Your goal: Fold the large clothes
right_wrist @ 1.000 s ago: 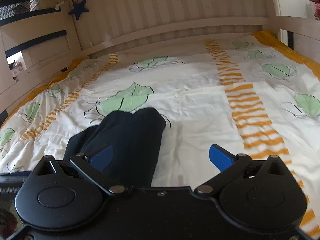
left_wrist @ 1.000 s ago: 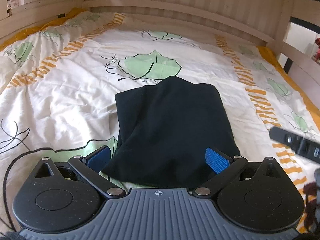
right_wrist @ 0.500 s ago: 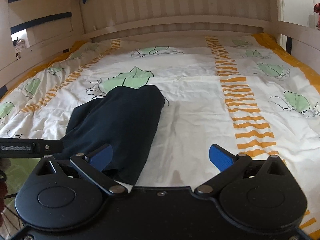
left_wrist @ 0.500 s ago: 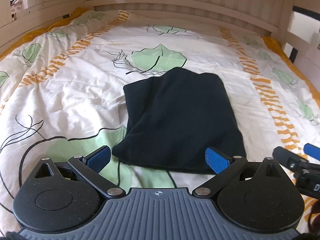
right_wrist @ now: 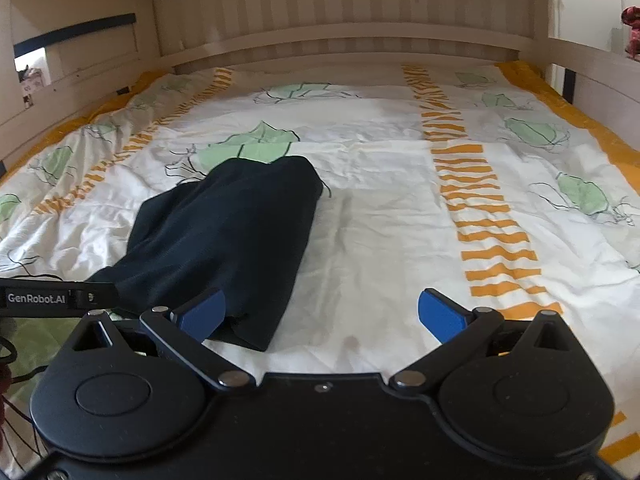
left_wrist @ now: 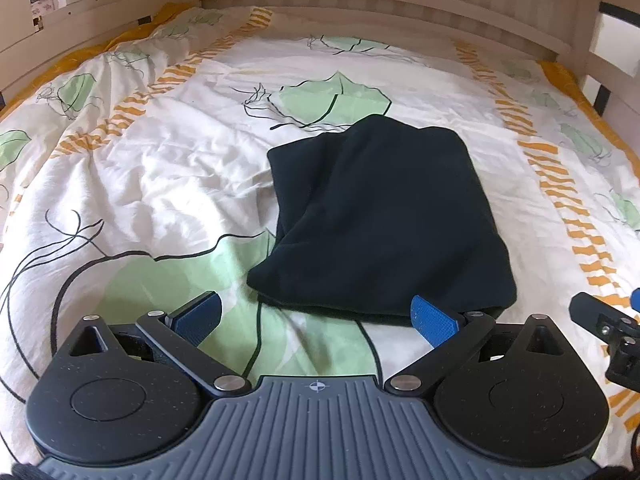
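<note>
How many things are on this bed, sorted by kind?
Dark folded garment: 1
Leaf-print duvet: 1
Hand-held tools: 2, left tool and right tool, both open and empty
Total: 4

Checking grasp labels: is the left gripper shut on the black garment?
No: in the left wrist view the left gripper is open, its blue pads spread apart, with the folded black garment lying free on the bedspread.

Soft, even daylight, no hard shadows; both views sharp at centre, fisheye-bent toward the edges.
</note>
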`<state>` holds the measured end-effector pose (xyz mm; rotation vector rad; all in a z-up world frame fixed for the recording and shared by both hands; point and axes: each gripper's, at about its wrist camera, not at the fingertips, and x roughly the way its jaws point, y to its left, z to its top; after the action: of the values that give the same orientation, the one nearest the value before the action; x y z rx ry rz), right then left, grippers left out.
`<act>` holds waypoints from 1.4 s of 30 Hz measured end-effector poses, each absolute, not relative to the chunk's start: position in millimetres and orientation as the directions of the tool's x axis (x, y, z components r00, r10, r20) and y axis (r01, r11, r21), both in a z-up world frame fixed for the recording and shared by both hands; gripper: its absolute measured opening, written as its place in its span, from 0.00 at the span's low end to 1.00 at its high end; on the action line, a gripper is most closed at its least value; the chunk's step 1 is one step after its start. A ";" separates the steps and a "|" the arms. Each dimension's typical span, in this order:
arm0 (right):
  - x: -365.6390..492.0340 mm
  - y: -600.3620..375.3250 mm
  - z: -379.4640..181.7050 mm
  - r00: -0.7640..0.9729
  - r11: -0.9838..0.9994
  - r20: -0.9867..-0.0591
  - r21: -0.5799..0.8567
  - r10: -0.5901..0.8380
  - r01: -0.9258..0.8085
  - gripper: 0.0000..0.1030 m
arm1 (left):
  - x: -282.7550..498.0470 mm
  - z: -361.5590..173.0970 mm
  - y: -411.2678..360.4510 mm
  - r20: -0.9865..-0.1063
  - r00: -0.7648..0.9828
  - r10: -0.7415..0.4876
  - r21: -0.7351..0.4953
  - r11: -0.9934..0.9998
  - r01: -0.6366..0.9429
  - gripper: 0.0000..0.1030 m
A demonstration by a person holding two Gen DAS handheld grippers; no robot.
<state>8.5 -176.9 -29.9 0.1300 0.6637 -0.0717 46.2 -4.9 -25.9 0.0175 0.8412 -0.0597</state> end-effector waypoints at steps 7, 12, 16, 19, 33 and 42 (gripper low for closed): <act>8.5 -177.4 -31.1 0.772 0.989 -0.636 0.119 0.007 0.089 1.00 | 44.2 -27.4 -1.3 -0.756 0.654 -0.041 -0.005 0.998 0.056 1.00; 8.1 -173.1 -31.1 0.771 0.991 -0.636 0.114 0.015 0.075 1.00 | 45.1 -28.8 0.0 -0.762 0.646 -0.042 -0.005 0.998 0.060 0.99; 10.3 -170.7 -31.0 0.768 0.991 -0.640 0.116 0.023 0.067 1.00 | 44.7 -30.1 1.7 -0.765 0.643 -0.044 -0.009 0.998 0.058 0.99; 11.7 -168.8 -31.4 0.764 0.991 -0.645 0.114 0.024 0.065 1.00 | 43.7 -30.7 1.9 -0.766 0.641 -0.041 -0.001 0.998 0.063 0.99; 13.3 -168.7 -31.8 0.753 0.987 -0.656 0.144 0.046 0.065 1.00 | 40.2 -29.2 2.0 -0.767 0.641 -0.029 0.037 0.995 0.088 0.99; 14.3 -169.1 -33.3 0.747 0.985 -0.662 0.161 0.056 0.068 1.00 | 40.6 -28.2 1.9 -0.766 0.642 -0.030 0.031 0.996 0.083 0.99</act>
<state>14.3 -169.1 -33.3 0.1791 0.7281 -0.0066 40.6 1.9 -28.2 0.0651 0.8709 -0.0649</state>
